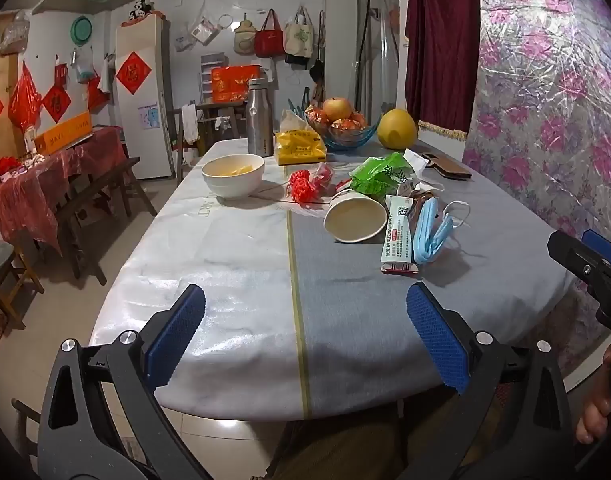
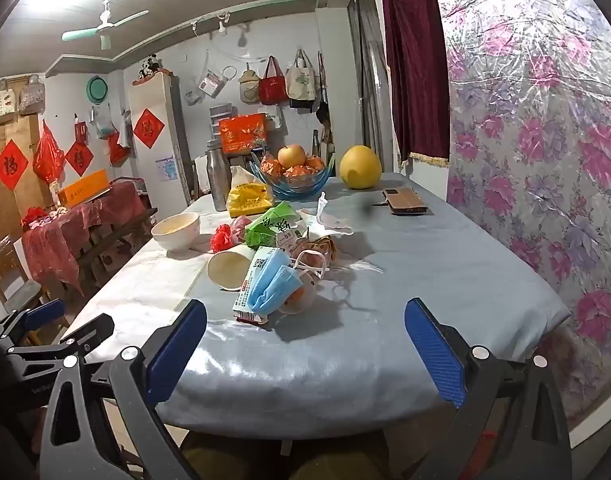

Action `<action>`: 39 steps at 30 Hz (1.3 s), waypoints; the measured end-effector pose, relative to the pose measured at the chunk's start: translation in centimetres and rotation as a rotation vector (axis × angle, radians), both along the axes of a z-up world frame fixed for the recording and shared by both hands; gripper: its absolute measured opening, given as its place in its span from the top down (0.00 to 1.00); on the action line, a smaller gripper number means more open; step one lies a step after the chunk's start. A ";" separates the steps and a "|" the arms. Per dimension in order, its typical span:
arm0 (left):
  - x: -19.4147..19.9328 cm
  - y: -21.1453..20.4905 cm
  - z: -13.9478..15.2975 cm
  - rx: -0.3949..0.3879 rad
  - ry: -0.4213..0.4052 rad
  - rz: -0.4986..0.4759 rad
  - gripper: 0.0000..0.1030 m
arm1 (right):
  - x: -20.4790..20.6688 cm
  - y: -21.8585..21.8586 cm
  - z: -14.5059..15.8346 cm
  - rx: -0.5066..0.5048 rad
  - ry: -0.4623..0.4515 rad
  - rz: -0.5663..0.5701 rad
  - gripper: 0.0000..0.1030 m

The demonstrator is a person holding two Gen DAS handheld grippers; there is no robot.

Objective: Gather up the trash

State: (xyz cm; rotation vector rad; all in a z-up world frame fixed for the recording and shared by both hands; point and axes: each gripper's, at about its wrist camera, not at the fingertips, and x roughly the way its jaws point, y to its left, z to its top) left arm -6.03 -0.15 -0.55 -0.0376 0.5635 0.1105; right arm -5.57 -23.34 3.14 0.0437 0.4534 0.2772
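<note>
A long table under a grey-and-white cloth fills both views, its right side close against a flower-patterned covering. At the far end stand a blue glass fruit bowl, a yellow pomelo, a steel flask and a yellow tissue pack; a white ceramic bowl sits left of centre and a phone in a brown case lies far right. None of these appears to be trash. The trash forms one cluster mid-table, slightly right of the cloth's seam: a green wrapper, a paper cup tipped on its side with its mouth facing the near edge, a long white medicine box, blue face masks draped over that box, and a red crumpled scrap at the cluster's left. No bin or bag for collection is visible. The left gripper and right gripper both hover over the near table edge, fingers spread wide and empty, well short of the cluster. By this evidence the task has not visibly begun: every piece remains to be picked up. The masks' loose ear loops tangle over neighbouring items and may drag them along.
</note>
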 end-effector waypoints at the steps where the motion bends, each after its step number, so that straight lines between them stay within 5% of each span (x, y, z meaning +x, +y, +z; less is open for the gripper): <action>1: 0.0 0.0 0.0 0.001 0.000 0.000 0.06 | -0.1 -0.3 -0.1 0.000 -0.001 0.001 0.05; 39: 0.0 -0.2 -0.1 0.004 0.002 0.000 0.06 | -0.6 0.4 0.5 0.003 -0.001 0.004 0.05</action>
